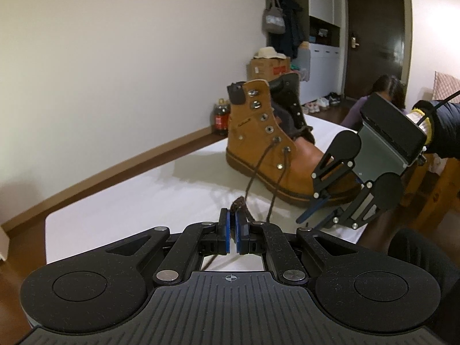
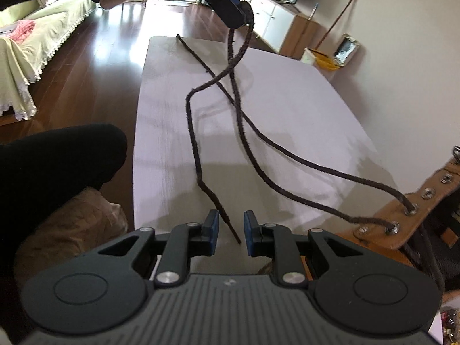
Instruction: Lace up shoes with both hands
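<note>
White wall [image 1: 115, 57], glossy wood floor [image 2: 95, 66], dark door [image 1: 373, 37].

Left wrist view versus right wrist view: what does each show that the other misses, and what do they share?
Only the left wrist view shows the whole tan boot standing on the white table, its upper eyelets empty. Only the right wrist view shows the lace tip lying between the right gripper's open fingers, untouched. Both show the left gripper shut on a bend of the brown lace, which runs to the boot's lower eyelets.
</note>
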